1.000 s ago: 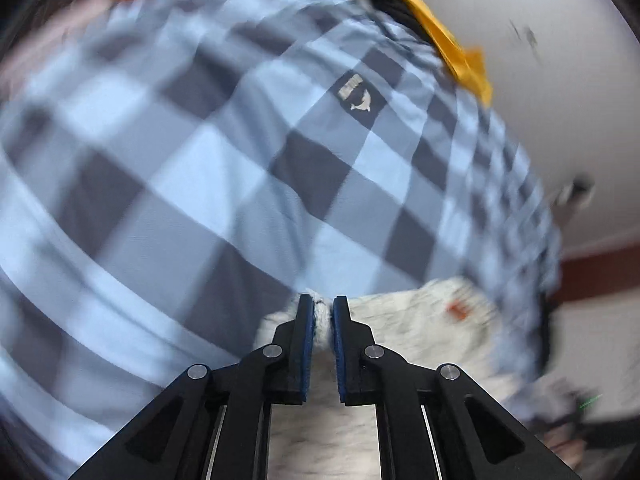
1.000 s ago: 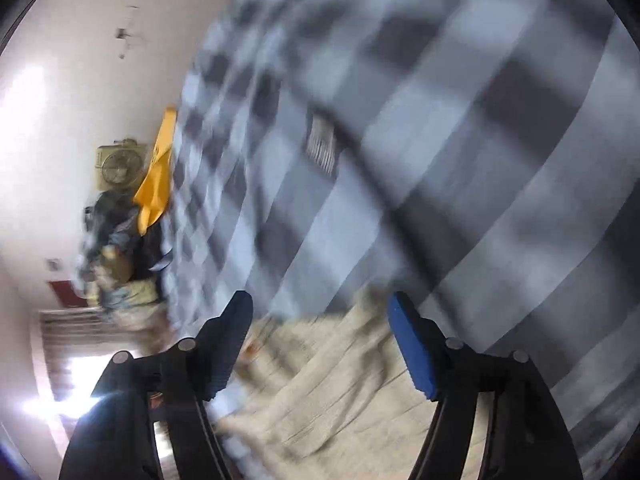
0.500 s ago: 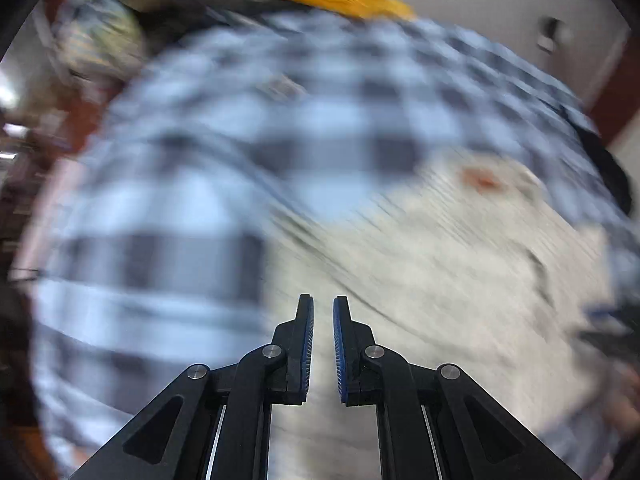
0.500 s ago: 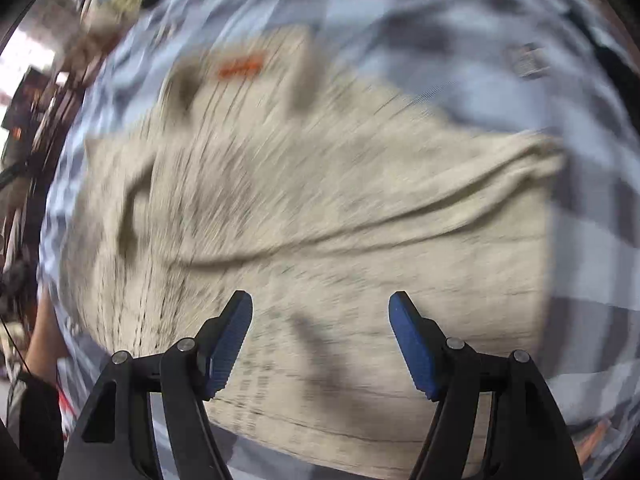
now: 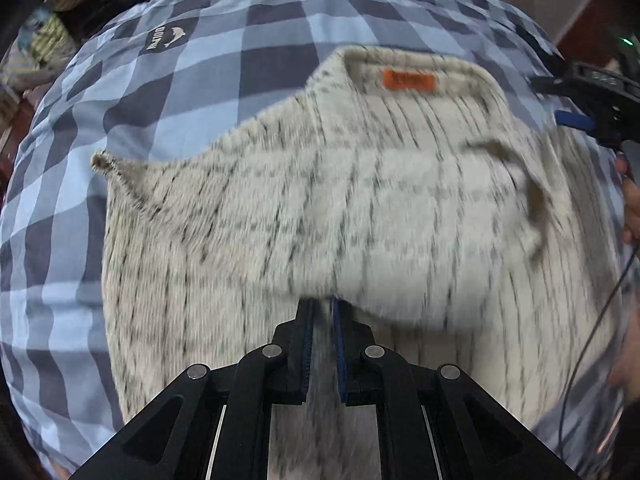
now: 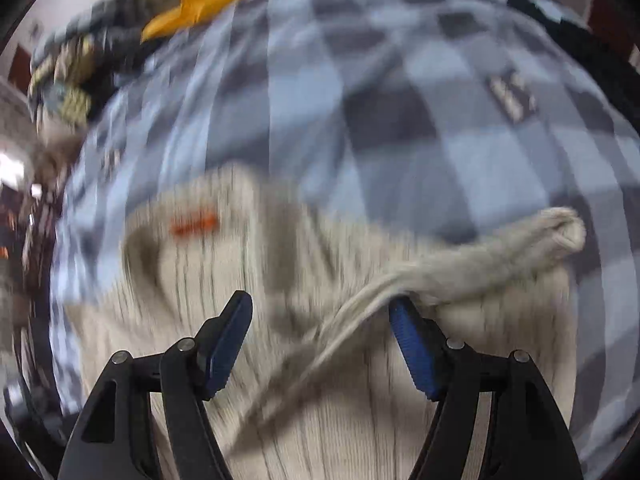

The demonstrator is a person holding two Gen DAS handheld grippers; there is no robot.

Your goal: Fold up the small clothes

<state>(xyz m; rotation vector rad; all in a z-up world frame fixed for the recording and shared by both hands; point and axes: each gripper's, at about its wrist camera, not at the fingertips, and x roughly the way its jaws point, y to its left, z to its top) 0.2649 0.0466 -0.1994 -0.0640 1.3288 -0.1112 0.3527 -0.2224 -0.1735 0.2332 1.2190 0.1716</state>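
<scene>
A cream knit sweater point(image 5: 400, 208) with dark flecks and an orange neck label point(image 5: 408, 80) lies spread on a blue checked bedspread point(image 5: 200, 72). My left gripper point(image 5: 322, 304) points down over the sweater's lower middle, shut on a folded edge of the knit that bulges over its tips. My right gripper point(image 6: 320, 304) hangs open above the sweater point(image 6: 360, 420). A bunched sleeve point(image 6: 500, 256) runs across in front of its right finger, and no pad presses on it. In the left wrist view the right gripper's blue pad point(image 5: 574, 120) shows at the sweater's right side.
A yellow cloth point(image 6: 208, 4) and a dark heap of clothes point(image 6: 80, 64) lie at the bed's far edge. A person's hand point(image 5: 630, 200) and a thin cable point(image 5: 592, 320) are at the right rim. Bedspread stretches beyond the sweater's collar.
Both views have swung round from mostly bedspread to the sweater lying spread below. The left gripper has carried its pinched fold over the sweater body. The right gripper's jaws stay wide.
</scene>
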